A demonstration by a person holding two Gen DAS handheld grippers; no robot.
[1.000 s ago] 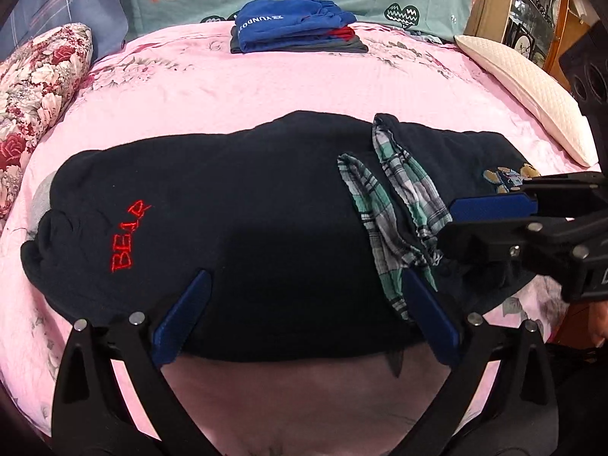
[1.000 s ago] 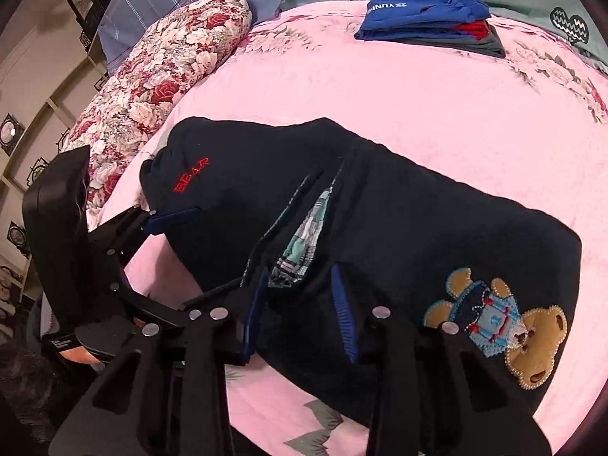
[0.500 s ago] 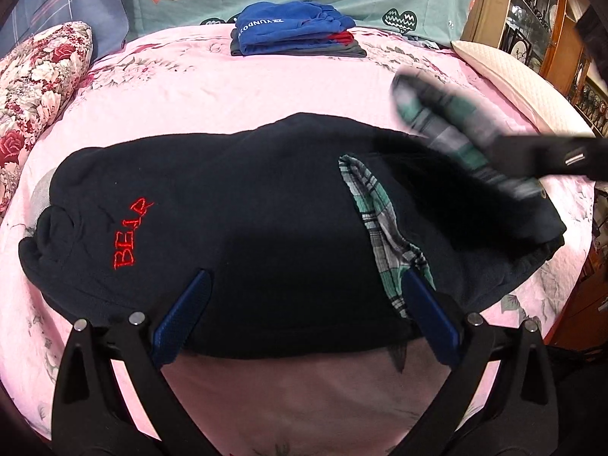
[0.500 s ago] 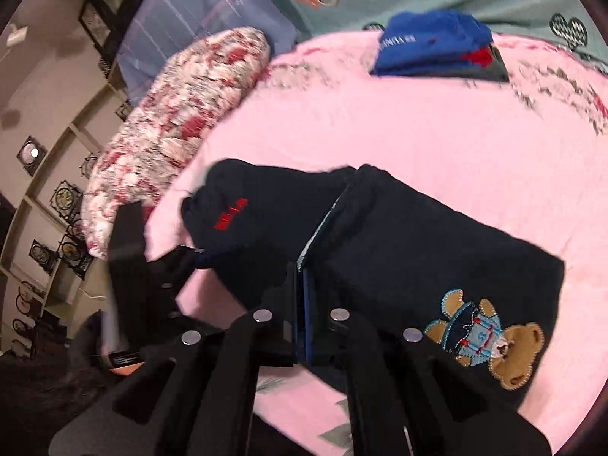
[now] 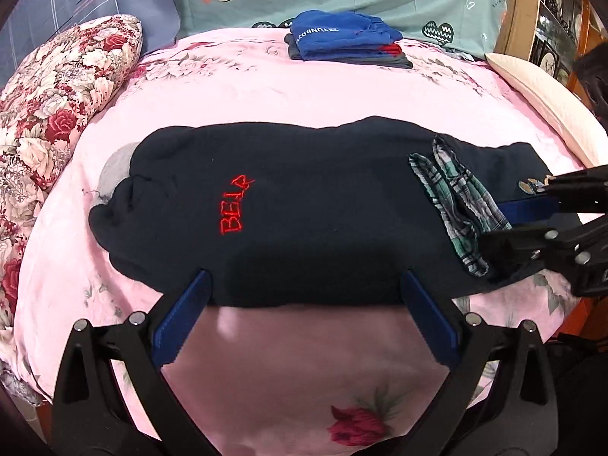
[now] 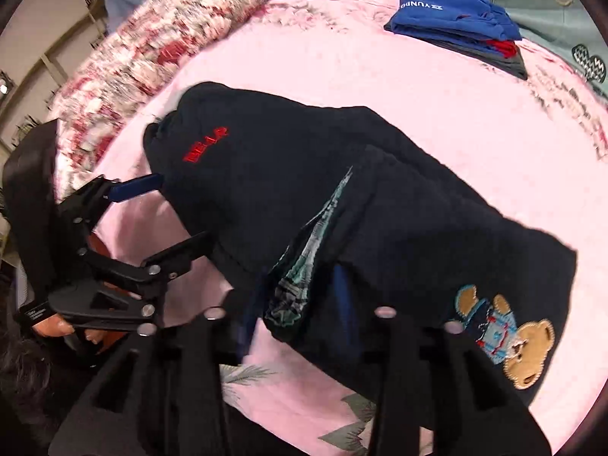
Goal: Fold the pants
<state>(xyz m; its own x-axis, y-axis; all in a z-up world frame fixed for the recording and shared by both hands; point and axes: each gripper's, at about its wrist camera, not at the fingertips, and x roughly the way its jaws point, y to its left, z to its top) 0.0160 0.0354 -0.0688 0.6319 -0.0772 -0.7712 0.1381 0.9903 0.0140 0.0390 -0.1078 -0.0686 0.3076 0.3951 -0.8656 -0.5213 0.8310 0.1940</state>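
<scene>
Folding pants (image 5: pixel 304 212) | lie long axis left-right on pink bed (image 5: pixel 304 87) | right gripper (image 6: pixel 300 307) nearer, jaws just reopened, astride plaid waistband (image 6: pixel 304 266), unclamped | left gripper (image 5: pixel 304 304) spread wide at near edge, empty

Half a second ago the right tool (image 6: pixel 300 323) was clamped shut on the lifted waistband (image 6: pixel 304 266); its jaws have reopened, with the waistband back down between them.
</scene>
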